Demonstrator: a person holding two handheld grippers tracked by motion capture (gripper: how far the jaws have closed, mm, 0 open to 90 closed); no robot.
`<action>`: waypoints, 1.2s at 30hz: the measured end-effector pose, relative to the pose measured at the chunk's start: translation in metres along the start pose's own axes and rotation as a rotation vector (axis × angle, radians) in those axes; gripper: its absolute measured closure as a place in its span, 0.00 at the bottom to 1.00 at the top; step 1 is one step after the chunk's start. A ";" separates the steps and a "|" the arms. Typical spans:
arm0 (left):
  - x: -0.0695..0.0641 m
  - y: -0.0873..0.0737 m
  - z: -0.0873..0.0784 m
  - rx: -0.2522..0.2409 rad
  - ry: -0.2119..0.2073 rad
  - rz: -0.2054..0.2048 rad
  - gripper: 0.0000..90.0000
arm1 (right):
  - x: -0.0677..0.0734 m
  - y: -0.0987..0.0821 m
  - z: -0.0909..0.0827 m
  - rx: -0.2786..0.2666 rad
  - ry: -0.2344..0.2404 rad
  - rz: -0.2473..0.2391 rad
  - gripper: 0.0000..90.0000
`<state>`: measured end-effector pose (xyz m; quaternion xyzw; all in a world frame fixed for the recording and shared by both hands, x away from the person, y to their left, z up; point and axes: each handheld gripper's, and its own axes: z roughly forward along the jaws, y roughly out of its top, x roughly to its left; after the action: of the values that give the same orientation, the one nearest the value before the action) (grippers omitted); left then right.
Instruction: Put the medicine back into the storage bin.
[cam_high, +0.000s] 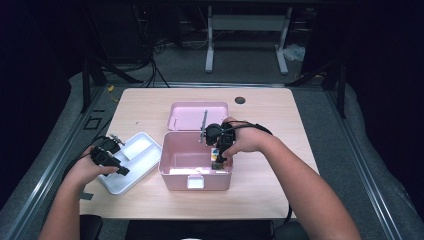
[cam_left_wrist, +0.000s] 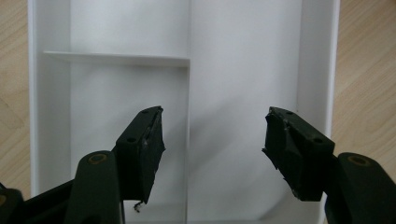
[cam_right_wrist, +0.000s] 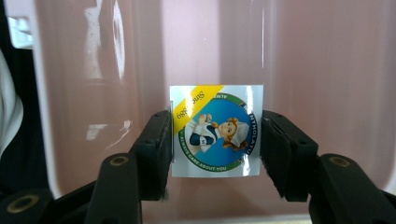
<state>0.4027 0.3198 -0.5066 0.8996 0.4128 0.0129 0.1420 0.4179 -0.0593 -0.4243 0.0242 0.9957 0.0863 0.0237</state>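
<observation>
Dim surroundings, lit table (cam_high: 260, 107) — soft, slightly blurry.

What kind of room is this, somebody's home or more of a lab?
Most likely a lab or recording studio, not a home. A lone wooden table stands on grey carpet amid dark surroundings, loose cables trail across the floor behind it, and a metal stand sits at the back.
</observation>
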 end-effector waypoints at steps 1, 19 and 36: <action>0.000 0.000 0.000 0.001 -0.001 0.001 0.41 | 0.000 -0.001 0.002 0.001 0.000 0.002 0.51; -0.001 0.000 0.002 0.008 -0.003 0.005 0.41 | -0.001 -0.006 0.018 0.030 0.006 0.022 0.47; -0.001 0.000 0.002 0.010 -0.002 0.006 0.41 | 0.005 -0.016 -0.038 -0.036 -0.071 0.039 0.48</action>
<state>0.4024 0.3190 -0.5085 0.9016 0.4098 0.0102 0.1380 0.4103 -0.0815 -0.3900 0.0461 0.9918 0.1038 0.0580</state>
